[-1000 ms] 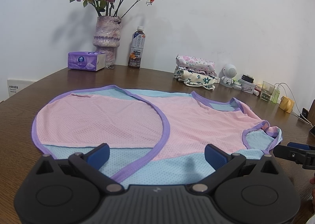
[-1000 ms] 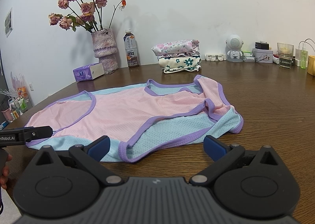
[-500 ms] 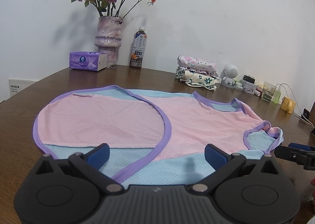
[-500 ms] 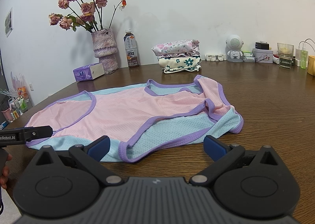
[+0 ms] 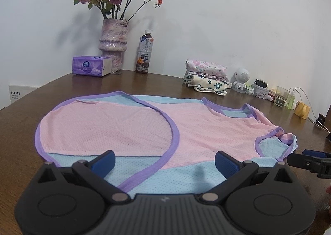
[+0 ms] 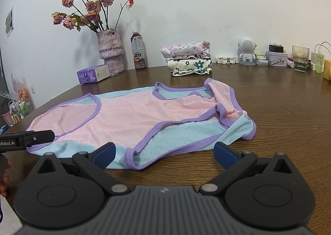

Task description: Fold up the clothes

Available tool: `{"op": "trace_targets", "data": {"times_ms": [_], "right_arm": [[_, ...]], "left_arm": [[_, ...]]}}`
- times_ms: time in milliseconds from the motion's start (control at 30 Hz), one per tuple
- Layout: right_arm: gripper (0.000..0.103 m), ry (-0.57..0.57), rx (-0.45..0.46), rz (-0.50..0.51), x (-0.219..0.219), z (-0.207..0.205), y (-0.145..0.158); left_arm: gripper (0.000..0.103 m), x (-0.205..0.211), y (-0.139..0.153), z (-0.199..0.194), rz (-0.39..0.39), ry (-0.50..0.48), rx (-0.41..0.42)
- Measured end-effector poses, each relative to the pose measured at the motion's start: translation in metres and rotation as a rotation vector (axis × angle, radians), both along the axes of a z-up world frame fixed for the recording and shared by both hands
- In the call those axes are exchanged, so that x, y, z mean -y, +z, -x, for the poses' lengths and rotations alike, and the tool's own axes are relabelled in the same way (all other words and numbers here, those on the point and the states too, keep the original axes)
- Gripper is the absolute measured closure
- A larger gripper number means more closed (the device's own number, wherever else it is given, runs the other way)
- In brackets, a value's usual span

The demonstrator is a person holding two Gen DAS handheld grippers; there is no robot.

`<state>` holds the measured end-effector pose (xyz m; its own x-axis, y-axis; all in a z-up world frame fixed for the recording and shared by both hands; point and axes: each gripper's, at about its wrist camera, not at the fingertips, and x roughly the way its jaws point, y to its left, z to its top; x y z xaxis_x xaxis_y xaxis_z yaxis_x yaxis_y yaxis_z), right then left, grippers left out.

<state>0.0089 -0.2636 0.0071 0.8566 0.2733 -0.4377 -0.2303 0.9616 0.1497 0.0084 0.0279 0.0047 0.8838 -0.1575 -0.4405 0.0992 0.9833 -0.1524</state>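
"OOLONG" on bottle (image 6: 138, 52) label

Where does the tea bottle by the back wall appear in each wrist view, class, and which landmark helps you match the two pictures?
Left wrist view: the tea bottle stands upper left of centre, right of the flower vase.
Right wrist view: the tea bottle stands upper left of centre, again right of the vase.
Shared landmark: the flower vase.

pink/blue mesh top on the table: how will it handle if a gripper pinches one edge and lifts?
Likely floppy: the mesh top lies flat and rumples at its right end, so a pinched edge would probably drape rather than hold shape. It looks thin and perforated, so probably light. The purple binding seems thicker and may give a firmer pinch. The layers may slide or separate when lifted.
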Motion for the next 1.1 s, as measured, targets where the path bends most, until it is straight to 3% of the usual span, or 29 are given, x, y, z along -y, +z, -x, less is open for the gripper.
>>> {"op": "trace_targets", "data": {"times_ms": [567,900,1100], "right_arm": [[0.000,0.004,-0.014,0.006,0.000,-0.002,0.000],[0.000,0.012,-0.058,-0.024,0.006,-0.011,0.002],[0.000,0.025,-0.035,0.012,0.017,-0.014,0.024]], "left_arm": [[0.001,0.002,0.001,0.001,-0.017,-0.006,0.005],[0.000,-0.007,0.003,-0.009,0.023,-0.081,-0.068],[0.000,-0.011,0.012,-0.014,-0.028,-0.131,-0.072]]}}
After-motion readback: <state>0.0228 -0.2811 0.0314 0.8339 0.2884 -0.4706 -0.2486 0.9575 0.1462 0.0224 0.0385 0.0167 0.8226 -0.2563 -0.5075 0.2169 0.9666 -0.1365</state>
